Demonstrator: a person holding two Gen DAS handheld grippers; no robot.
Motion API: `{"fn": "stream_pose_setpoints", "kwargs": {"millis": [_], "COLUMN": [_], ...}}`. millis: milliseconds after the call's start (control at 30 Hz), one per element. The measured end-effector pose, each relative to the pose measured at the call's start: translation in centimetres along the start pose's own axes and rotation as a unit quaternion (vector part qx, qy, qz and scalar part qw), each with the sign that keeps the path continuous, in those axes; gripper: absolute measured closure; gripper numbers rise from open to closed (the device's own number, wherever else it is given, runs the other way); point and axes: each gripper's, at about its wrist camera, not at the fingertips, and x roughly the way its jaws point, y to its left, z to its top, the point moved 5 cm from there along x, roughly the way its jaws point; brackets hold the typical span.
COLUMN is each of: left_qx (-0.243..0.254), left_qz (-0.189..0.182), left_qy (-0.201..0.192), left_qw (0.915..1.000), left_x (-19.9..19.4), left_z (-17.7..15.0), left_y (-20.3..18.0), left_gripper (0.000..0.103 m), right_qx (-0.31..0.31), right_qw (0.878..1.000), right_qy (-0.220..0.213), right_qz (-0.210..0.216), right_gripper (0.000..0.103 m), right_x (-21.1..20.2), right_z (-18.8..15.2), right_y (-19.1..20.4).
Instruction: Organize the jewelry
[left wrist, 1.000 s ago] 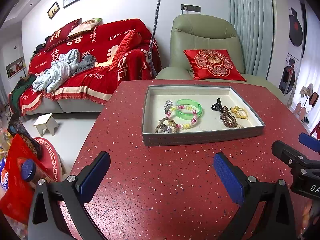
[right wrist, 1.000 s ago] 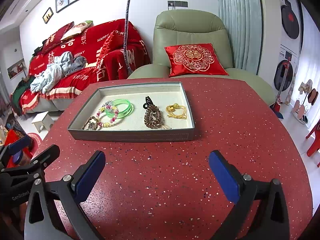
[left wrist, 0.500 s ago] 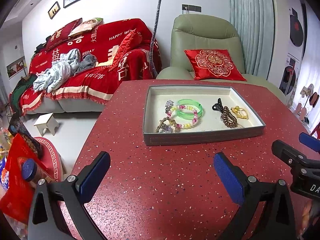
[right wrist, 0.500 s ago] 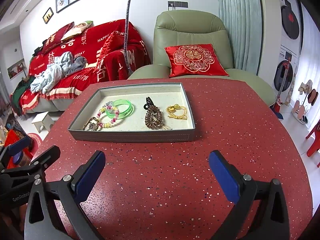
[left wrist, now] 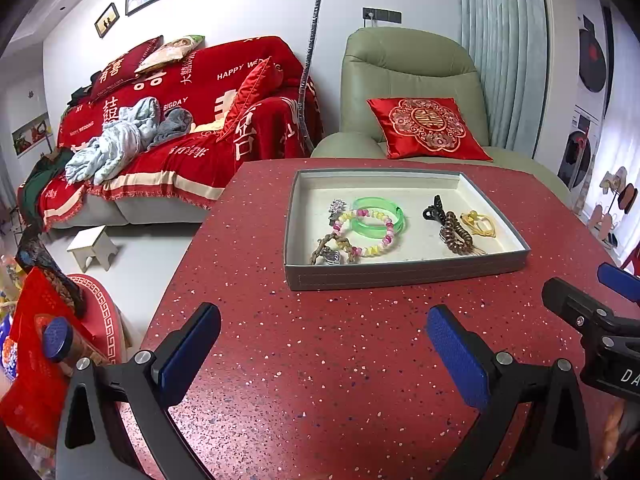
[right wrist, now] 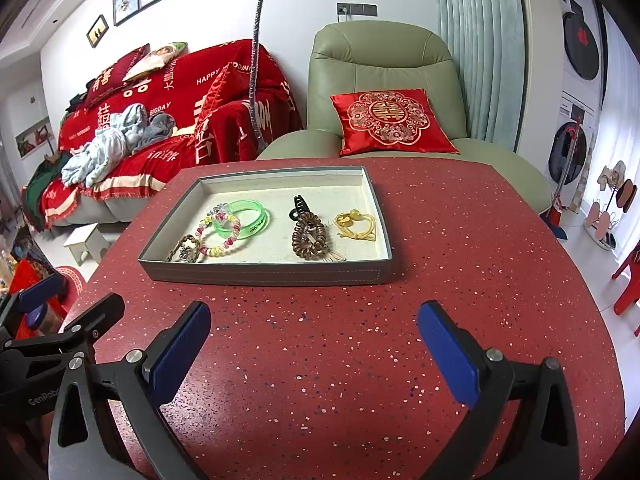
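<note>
Green armchair [right wrist: 384,80] holds red cushion [right wrist: 390,120]; red-covered sofa [left wrist: 192,120] beside.

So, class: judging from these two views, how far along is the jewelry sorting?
Done: all the jewelry visible lies in the tray: green bangle, bead bracelet, brown beads, yellow cord, black clip. In hand: nothing; the left tool and right tool are open and empty above the table. Left: the left-side pieces overlap, possibly needing separating.

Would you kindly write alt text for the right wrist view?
A shallow grey tray on a speckled red table holds a green bangle, beaded bracelets, a black hair clip and a yellow cord. The right claw hangs open before it, empty; a green armchair stands behind.
</note>
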Motion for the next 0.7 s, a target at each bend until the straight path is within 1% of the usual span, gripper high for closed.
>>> {"fn": "stream_pose_setpoints", "kwargs": {"millis": [700], "left_qx": [0.001], "left_qz": [0.0], "left_qy": [0.001], "left_qw": [1.0], "left_x": [0.1], "left_z": [-0.06], "left_y": [-0.11], "left_gripper": [0.0], "right_qx": [-0.001], "right_qw": [1.0], "right_qy": [0.0], "right_qz": [-0.004], "right_gripper": [0.0], "right_x": [-0.06], "right_z": [0.18], "right_y": [-0.03]}}
